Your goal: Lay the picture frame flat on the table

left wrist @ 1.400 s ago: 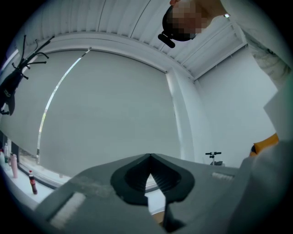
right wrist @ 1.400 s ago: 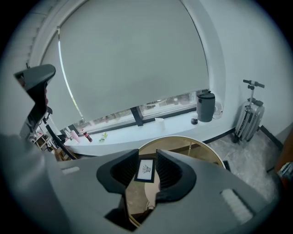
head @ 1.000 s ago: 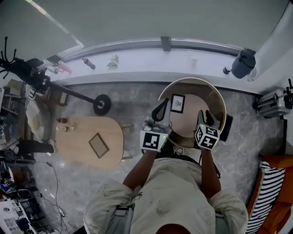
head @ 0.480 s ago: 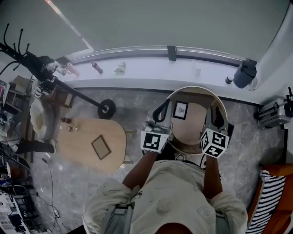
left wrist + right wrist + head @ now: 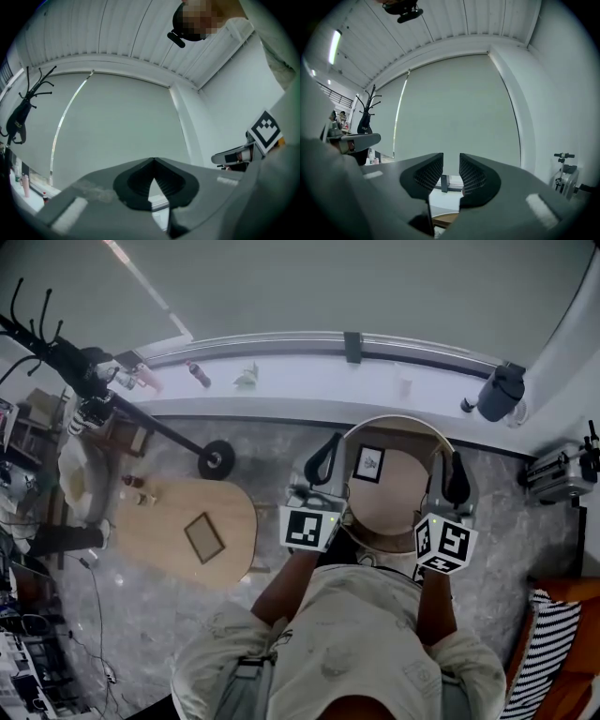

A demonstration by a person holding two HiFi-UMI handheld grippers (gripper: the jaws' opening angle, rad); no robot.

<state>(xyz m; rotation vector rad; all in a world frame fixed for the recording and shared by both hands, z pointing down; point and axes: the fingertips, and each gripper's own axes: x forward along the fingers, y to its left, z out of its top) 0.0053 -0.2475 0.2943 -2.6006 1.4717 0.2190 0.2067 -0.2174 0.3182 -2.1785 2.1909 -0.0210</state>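
Round desk (image 5: 396, 486) centre-right, pale top, raised rim. Picture frame (image 5: 368, 463) on its far-left part, face toward camera; flat or leaning, cannot tell. Left gripper (image 5: 327, 458) over left rim, just beside picture frame. Right gripper (image 5: 457, 478) over right rim, well apart from picture frame; jaws just been closing a little, nothing seen between. Oval wooden desk (image 5: 159, 521) further left, flat square panel (image 5: 203, 537) on it. Coat stand (image 5: 112, 404) slants across far left. Windowsill (image 5: 309, 367) along far side.

Office-like room: coat stand (image 5: 159, 426), oval wooden table (image 5: 159, 512), roller blind (image 5: 454, 112), marble floor (image 5: 272, 442).
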